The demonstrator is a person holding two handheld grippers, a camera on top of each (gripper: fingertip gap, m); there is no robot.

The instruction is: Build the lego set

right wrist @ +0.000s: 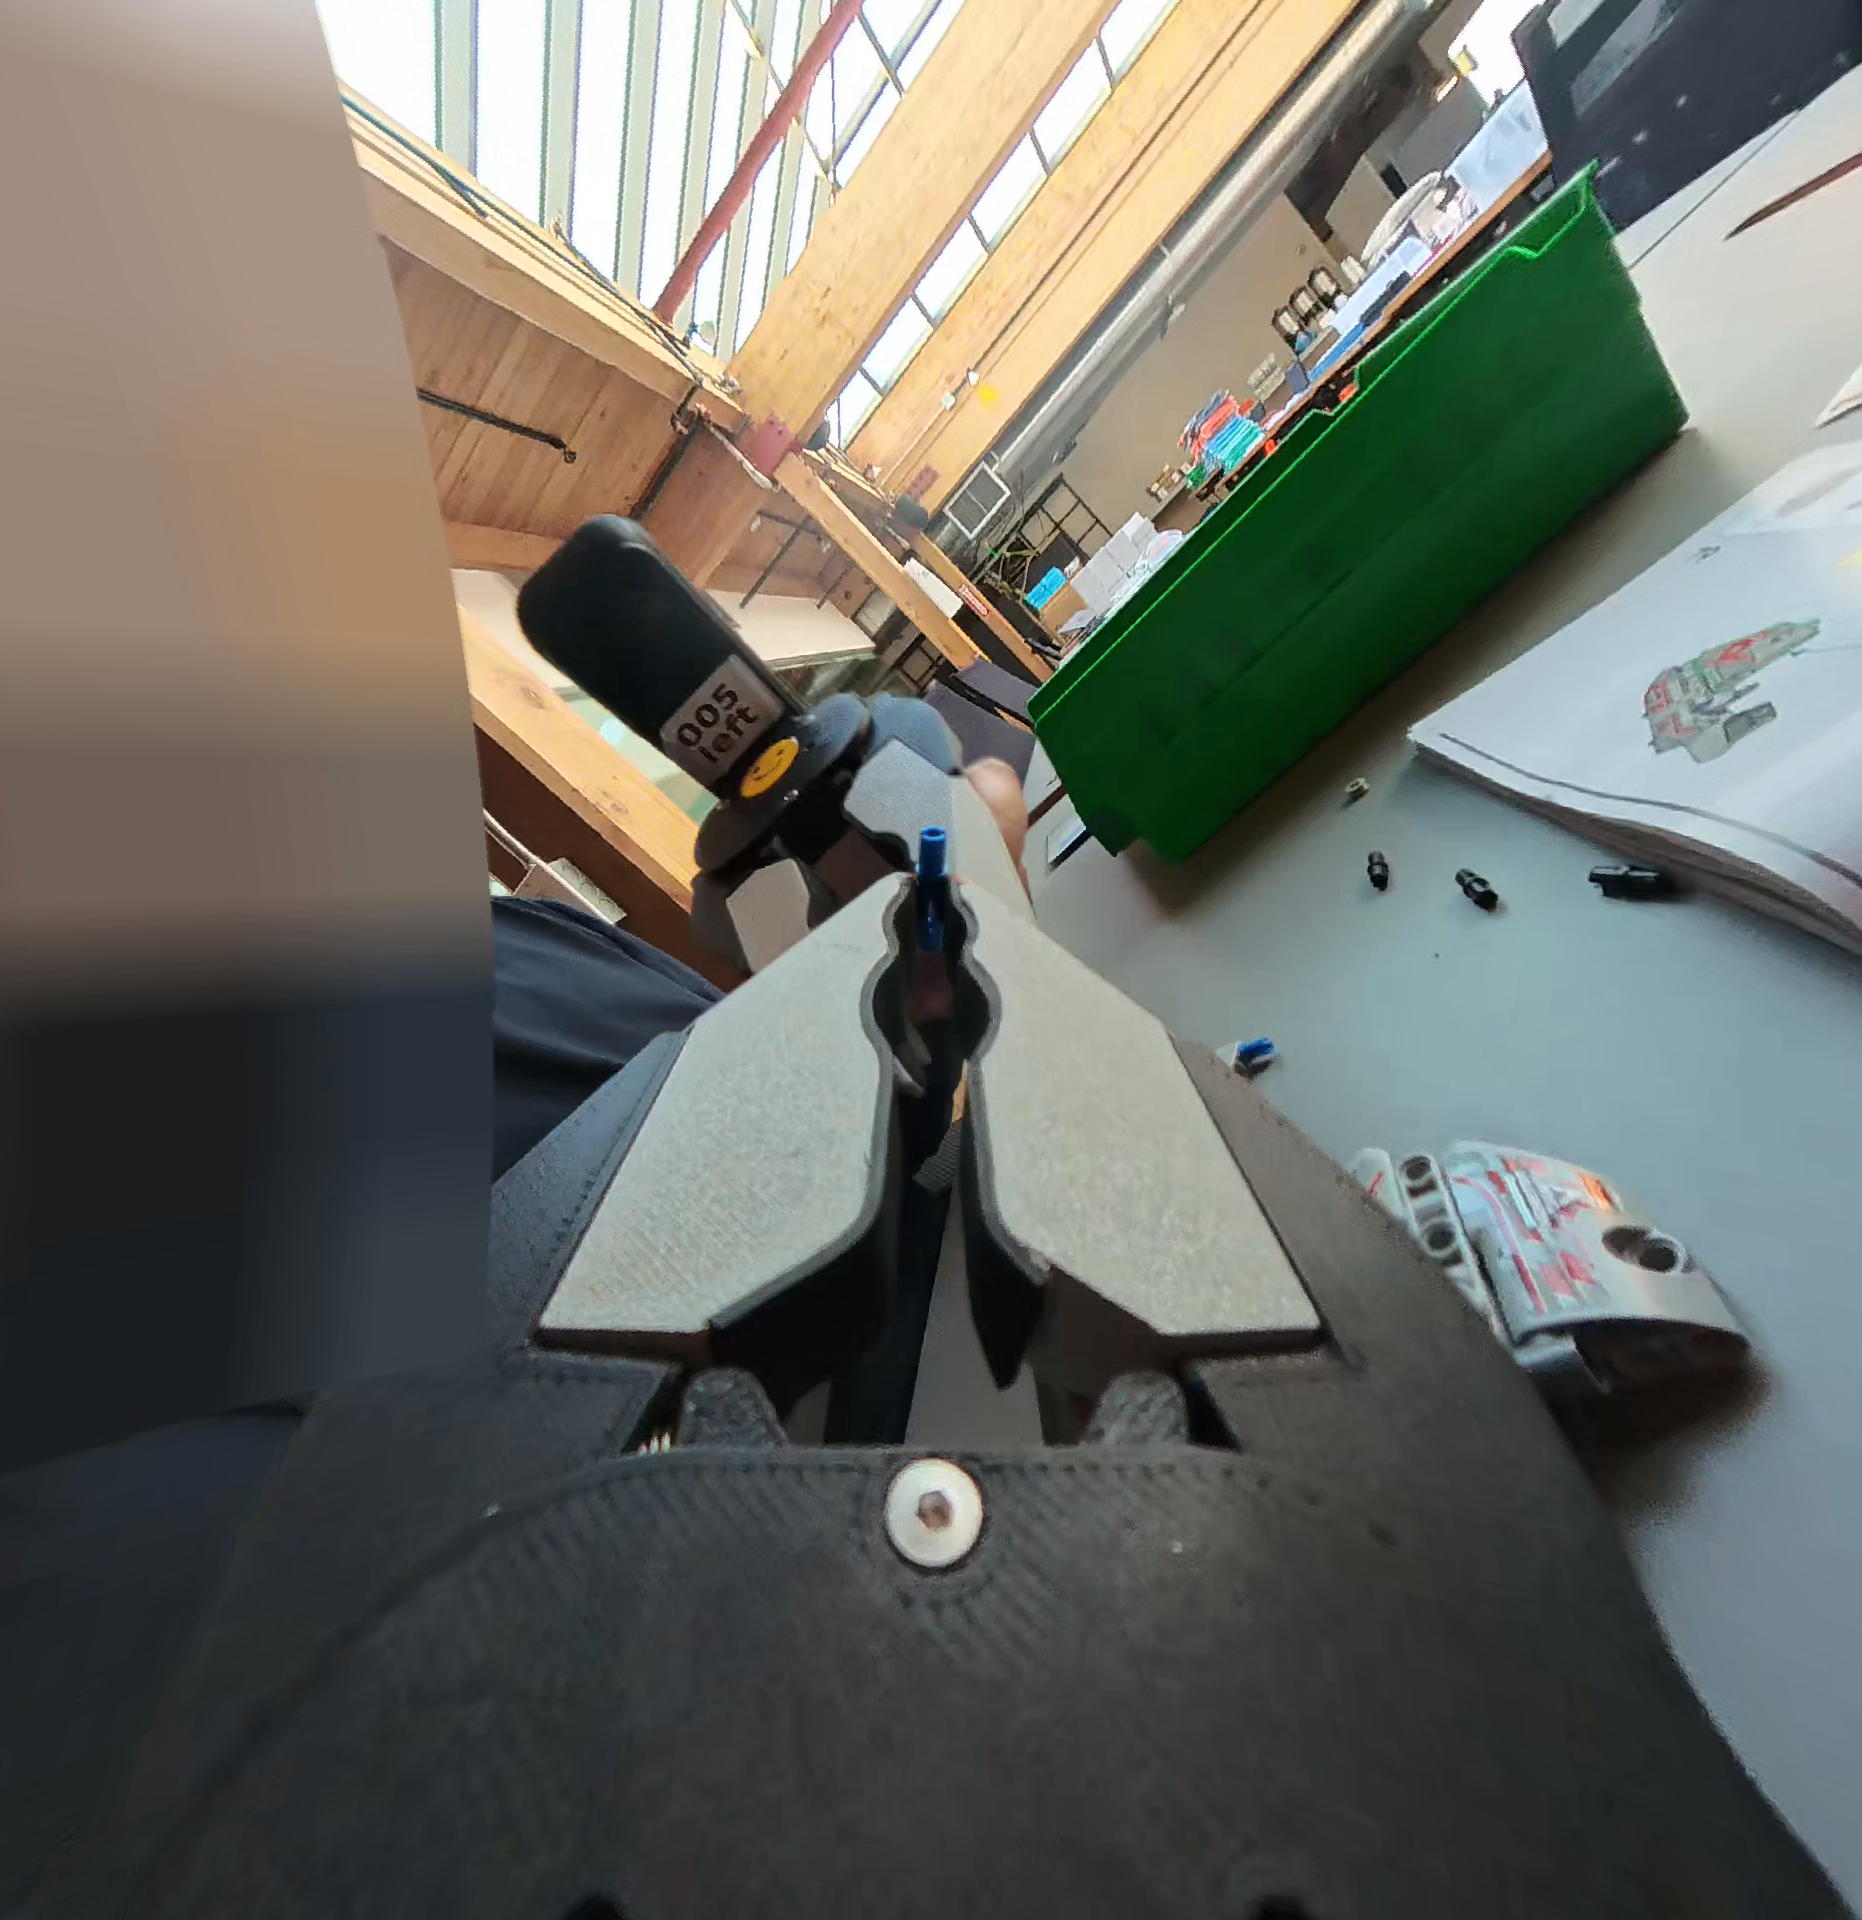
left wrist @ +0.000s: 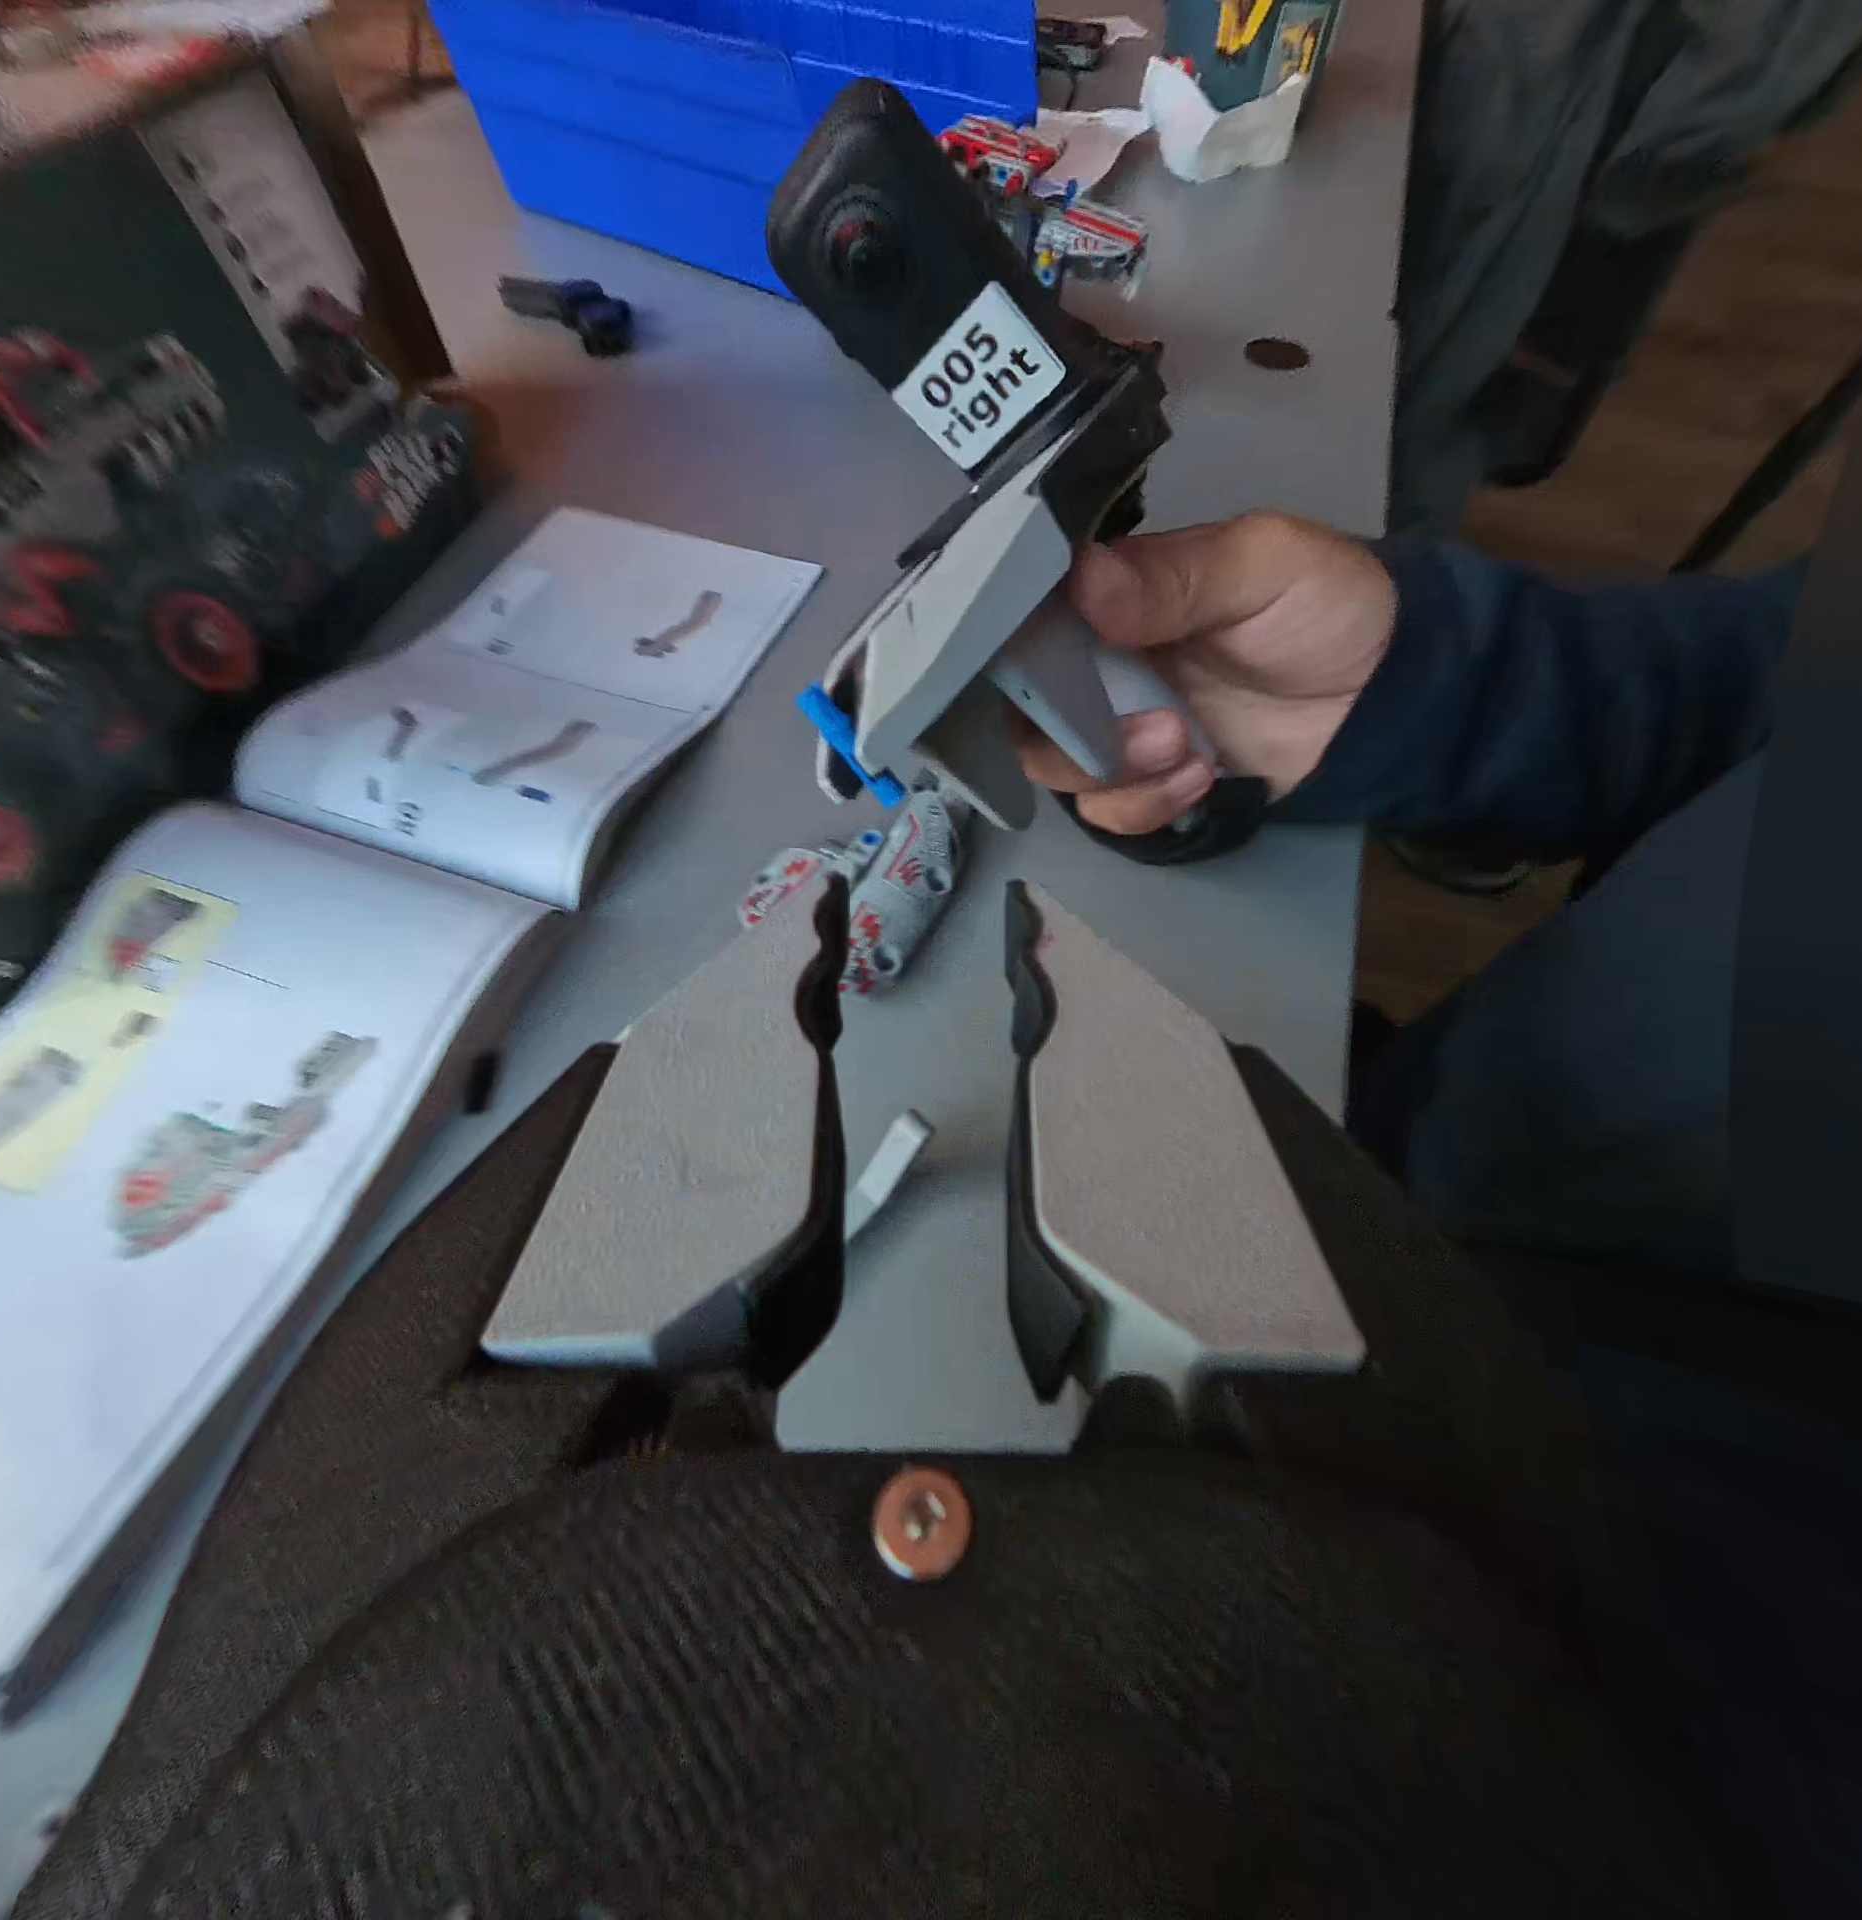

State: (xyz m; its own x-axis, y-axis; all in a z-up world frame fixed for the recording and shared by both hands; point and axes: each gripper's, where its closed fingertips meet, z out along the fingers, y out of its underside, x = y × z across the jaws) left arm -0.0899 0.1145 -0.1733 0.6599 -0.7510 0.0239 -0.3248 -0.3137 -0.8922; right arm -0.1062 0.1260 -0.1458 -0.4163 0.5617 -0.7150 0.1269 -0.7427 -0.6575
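My right gripper [right wrist: 929, 902] is shut on a thin blue lego pin [right wrist: 931, 883] that sticks out past its tips. In the left wrist view the right gripper [left wrist: 849, 743] hangs above the table with the blue pin [left wrist: 844, 743] across its tips. My left gripper [left wrist: 919, 904] is open and empty, just above and in front of a grey lego assembly with red markings [left wrist: 885, 894] that lies on the table. The same assembly [right wrist: 1550, 1257] shows at the right in the right wrist view. The left gripper [right wrist: 802, 894] shows behind the right one's tips.
An open instruction booklet [left wrist: 283, 987] lies left of the assembly, next to the dark lego box [left wrist: 127, 468]. A blue bin [left wrist: 740, 114] and more lego parts [left wrist: 1052, 197] stand at the back. A green bin [right wrist: 1374, 582], small black pins [right wrist: 1478, 888] and a blue piece [right wrist: 1254, 1051] are on the table. My two grippers' fingertips are within a few centimetres of each other.
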